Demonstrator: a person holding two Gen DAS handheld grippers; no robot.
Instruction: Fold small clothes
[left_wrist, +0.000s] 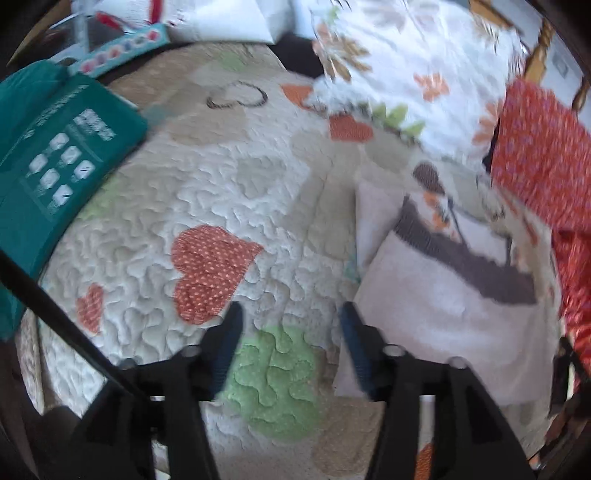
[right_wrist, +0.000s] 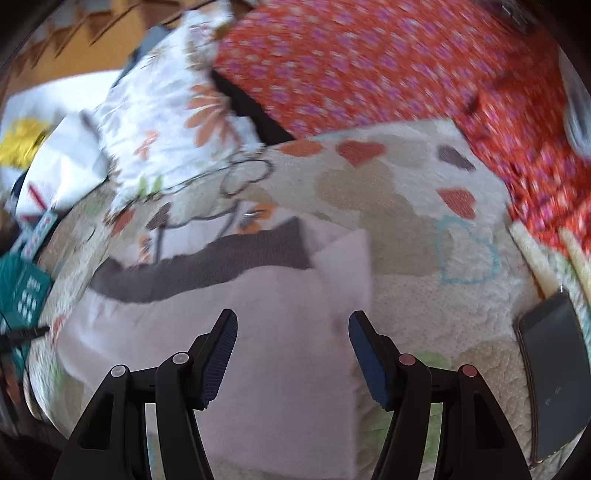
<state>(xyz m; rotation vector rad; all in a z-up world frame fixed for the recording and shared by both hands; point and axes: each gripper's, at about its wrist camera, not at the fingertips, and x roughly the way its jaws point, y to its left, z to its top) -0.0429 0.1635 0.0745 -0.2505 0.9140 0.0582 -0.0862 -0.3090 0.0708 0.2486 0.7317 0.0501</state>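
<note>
On the quilt (left_wrist: 207, 177), stitched with orange and green hearts, a pale garment (left_wrist: 443, 317) with a dark band lies folded, just right of the left tongs (left_wrist: 291, 317), which stand spread with nothing between them. The right tongs (right_wrist: 291, 325) hang over the same garment (right_wrist: 280, 332), likewise spread and empty. A teal box (left_wrist: 55, 158) at the quilt's left edge bears white print too blurred to read. A floral pillow (left_wrist: 406, 66) and red patterned cloth (right_wrist: 388, 62) lie at the far edge; a dark phone (right_wrist: 554, 380) lies at the right edge.
</note>
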